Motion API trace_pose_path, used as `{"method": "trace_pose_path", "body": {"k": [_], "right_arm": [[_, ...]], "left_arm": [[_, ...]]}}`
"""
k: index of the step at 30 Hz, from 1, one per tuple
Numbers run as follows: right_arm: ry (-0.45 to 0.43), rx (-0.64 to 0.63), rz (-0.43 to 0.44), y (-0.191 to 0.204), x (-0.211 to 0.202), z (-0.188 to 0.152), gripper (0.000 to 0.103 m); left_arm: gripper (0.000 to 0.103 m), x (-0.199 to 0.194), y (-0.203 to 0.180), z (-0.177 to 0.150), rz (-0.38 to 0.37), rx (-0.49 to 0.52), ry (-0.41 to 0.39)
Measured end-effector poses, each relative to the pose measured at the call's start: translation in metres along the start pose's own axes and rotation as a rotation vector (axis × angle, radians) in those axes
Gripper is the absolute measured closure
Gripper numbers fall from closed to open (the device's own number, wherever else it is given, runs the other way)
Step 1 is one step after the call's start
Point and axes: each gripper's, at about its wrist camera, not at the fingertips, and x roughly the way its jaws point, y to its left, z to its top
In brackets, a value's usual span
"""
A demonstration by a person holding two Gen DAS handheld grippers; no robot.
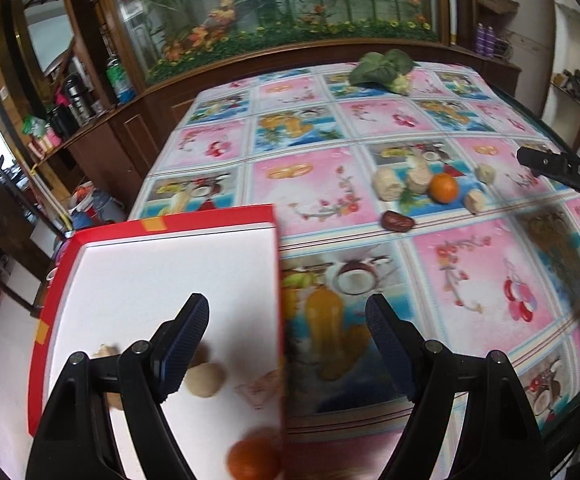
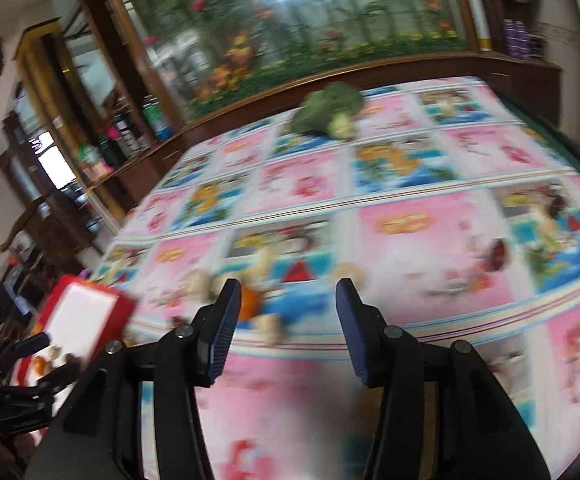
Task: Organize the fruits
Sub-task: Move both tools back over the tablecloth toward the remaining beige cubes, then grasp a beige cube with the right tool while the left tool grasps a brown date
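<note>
- Under your left gripper [image 1: 287,316] sits the red box [image 1: 161,224], its white floor just below the left finger; the jaws stand wide with nothing between them.
- Down in that box you already have an orange [image 1: 251,458] at the near edge, a pale round fruit [image 1: 205,380] beside your left finger, and some small bits too blurred to name.
- Ahead and to the right of that tool, out on the patterned tablecloth [image 1: 470,276], waits the loose cluster: a second orange [image 1: 443,188], several pale lumpy pieces [image 1: 388,186] round it, and a dark red date [image 1: 398,222] lying nearest you, long axis across your view.
- Now your right gripper [image 2: 285,308]: jaws part-way open, empty, pointing down at the cloth.
- Just past its left fingertip, touching nothing, the orange [image 2: 249,300] and a pale piece [image 2: 269,324] show; the whole view is smeared, so finer detail is lost.
- My read: the right hand is the nearer one to that cluster, and the fruit lies slightly left of its centre line, so a small swing left lines it up.
- Far beyond both tools a leafy green vegetable [image 1: 384,66] lies by the table's back edge.
- Writing: white letters "DAS" on the right gripper's black finger [image 1: 562,170], seen from the left camera. Nothing else is legible.
</note>
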Motion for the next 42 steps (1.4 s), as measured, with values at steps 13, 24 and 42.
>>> {"method": "trace_pose_path", "body": {"k": [13,24,42], "right_arm": [[0.082,-0.046,0.049,-0.006,0.01,-0.007,0.052],[0.182,-0.241,0.042,0.044,0.045,-0.023,0.062],[0.002,-0.101,0.026,0.01,0.009,0.002,0.086]], "left_arm": [[0.022,0.03,-0.045,0.021,-0.062,0.008,0.034],[0.023,0.048,-0.044,0.029,-0.115,-0.064,0.074],[0.041,0.064,-0.049,0.039,-0.19,-0.117,0.091]]}}
